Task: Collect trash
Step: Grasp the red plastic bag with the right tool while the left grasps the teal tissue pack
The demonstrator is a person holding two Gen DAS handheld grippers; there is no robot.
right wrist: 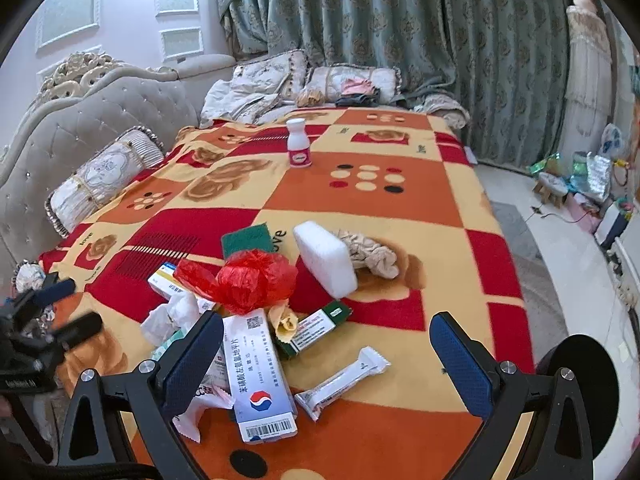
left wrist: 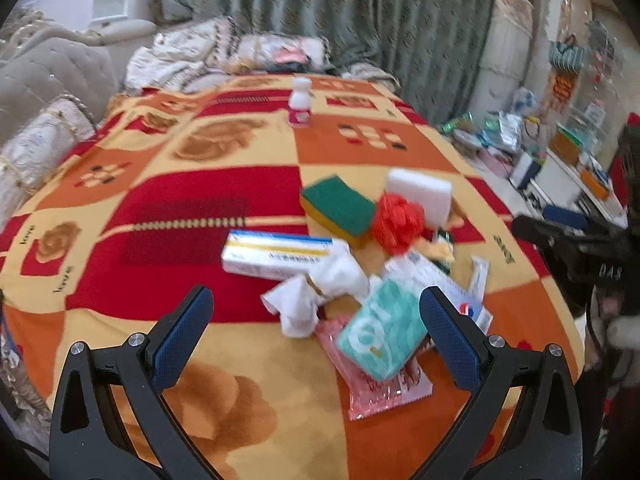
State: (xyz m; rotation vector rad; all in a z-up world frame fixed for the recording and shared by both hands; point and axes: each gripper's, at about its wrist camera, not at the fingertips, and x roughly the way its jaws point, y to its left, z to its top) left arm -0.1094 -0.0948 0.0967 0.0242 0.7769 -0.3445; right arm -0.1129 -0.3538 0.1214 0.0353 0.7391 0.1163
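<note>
On the patchwork fleece blanket [right wrist: 400, 216]: crumpled red plastic bag [right wrist: 250, 282], featherlight, squishy.
Both grippers [left wrist: 316, 322] [right wrist: 326, 350] spread wide, holding nothing; best pinched at the bunched middle.

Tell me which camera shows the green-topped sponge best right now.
The left wrist view: the green-topped sponge shows its whole green face and yellow side. In the right wrist view only a green corner shows behind the red plastic bag.

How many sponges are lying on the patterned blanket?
2. The green-and-yellow scouring sponge lies mid-pile behind the crumpled red plastic bag; the white foam sponge block sits just to its right. Others could be hidden under the litter.
</note>
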